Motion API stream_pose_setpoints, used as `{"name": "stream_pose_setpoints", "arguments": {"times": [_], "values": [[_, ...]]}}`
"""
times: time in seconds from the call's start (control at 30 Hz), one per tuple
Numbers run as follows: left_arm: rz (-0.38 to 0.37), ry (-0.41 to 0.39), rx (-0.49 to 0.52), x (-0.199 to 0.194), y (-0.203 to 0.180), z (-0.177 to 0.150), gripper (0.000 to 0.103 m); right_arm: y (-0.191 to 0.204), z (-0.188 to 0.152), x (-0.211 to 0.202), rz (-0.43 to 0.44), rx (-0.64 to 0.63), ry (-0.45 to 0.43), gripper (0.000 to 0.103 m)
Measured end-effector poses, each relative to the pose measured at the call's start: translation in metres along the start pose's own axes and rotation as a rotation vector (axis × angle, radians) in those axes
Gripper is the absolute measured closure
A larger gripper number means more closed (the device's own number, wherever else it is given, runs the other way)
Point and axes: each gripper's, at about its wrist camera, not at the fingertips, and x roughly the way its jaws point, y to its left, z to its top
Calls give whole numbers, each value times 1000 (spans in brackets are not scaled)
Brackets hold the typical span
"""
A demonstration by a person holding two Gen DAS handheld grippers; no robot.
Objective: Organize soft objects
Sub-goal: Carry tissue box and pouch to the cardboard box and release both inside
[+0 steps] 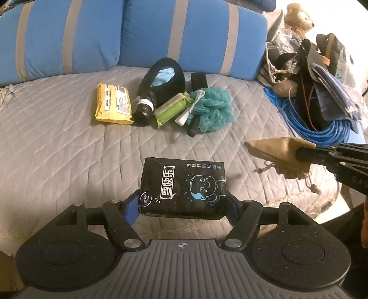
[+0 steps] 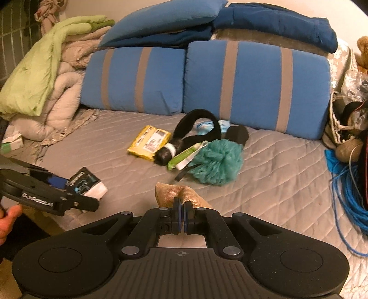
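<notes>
My left gripper (image 1: pixel 182 208) is shut on a black tissue pack (image 1: pixel 184 184) with a cartoon print, held above the grey quilted bed (image 1: pixel 69 142). My right gripper (image 2: pixel 181 216) is shut on a tan cloth pouch (image 2: pixel 181 195); the pouch (image 1: pixel 280 154) and its drawstrings also show at the right of the left wrist view. Further back on the bed lie a yellow pack (image 1: pixel 113 103), a black roll with white tape (image 1: pixel 145 110), a green wipes pack (image 1: pixel 172 108), a teal bath pouf (image 1: pixel 212 112) and a black headband-like piece (image 1: pixel 168 78).
Two blue striped cushions (image 2: pixel 195 78) stand behind the pile. Blankets (image 2: pixel 46 76) are heaped at the left. A coil of blue cable (image 1: pixel 322 124), bags and a teddy bear (image 1: pixel 296 18) crowd the right side. A hand (image 2: pixel 7 220) holds the left gripper.
</notes>
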Motion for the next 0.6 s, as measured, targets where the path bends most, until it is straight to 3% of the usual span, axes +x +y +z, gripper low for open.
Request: {"name": "stream_pose_setpoints", "arguments": {"times": [0.33, 0.6], "values": [[-9, 29, -13, -13, -3, -24, 33, 24, -21, -18, 124, -29, 58, 99], [-10, 137, 20, -6, -9, -49, 33, 45, -46, -5, 181, -84, 251, 98]]}}
